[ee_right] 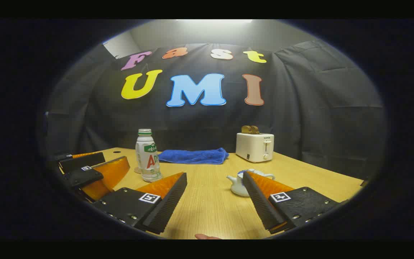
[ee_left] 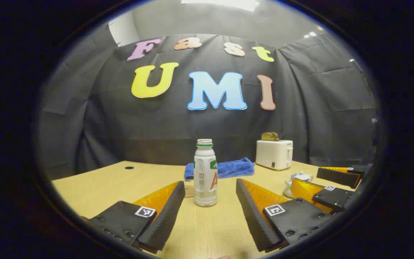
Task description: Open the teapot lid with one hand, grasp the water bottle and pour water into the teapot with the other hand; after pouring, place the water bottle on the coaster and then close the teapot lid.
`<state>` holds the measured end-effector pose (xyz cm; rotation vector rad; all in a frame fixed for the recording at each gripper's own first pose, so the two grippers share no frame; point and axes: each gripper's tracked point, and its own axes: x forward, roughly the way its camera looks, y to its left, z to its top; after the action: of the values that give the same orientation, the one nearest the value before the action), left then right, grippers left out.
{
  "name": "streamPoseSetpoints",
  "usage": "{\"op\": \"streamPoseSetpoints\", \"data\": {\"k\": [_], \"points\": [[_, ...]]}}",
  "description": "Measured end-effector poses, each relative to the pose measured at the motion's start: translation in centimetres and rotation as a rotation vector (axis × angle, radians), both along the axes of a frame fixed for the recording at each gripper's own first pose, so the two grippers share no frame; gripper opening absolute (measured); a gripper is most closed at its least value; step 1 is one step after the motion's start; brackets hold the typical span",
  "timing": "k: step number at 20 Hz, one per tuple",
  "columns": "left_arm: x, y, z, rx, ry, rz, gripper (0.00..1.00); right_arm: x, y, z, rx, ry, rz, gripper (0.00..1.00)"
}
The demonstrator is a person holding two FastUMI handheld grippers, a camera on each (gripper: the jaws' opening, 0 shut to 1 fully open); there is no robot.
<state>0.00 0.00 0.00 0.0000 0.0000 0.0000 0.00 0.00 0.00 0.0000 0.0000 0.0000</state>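
While jaws gape, water bottle (ee_left: 205,174) upright, teapot (ee_right: 241,182) lidded

Matt wood-grain table (ee_left: 95,187), fluffy cloth towel (ee_left: 234,168), glossy, seemingly ceramic teapot (ee_right: 238,185), smooth plastic bottle (ee_left: 205,174).

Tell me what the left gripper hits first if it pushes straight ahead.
Most likely the water bottle: it stands upright on the table, centred between the open left gripper fingers, a little beyond their tips.

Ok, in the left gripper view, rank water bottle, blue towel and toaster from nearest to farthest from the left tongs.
1. Water bottle: straight ahead, between the open left tongs.
2. Blue towel: just behind the bottle.
3. Toaster: back right, by the wall.
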Motion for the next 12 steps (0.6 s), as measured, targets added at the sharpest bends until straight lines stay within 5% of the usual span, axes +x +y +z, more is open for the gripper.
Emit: {"op": "streamPoseSetpoints", "data": {"k": [10,12], "points": [[0.6,0.4,0.7,0.017,-0.006,0.003,0.94,1.2,-1.6,0.2,0.041,0.026,-0.001,0.95],[0.9,0.2,0.7,0.0,-0.001,-0.004,1.0,1.4,-1.8,0.1,0.045,0.038,0.004,0.95]]}}
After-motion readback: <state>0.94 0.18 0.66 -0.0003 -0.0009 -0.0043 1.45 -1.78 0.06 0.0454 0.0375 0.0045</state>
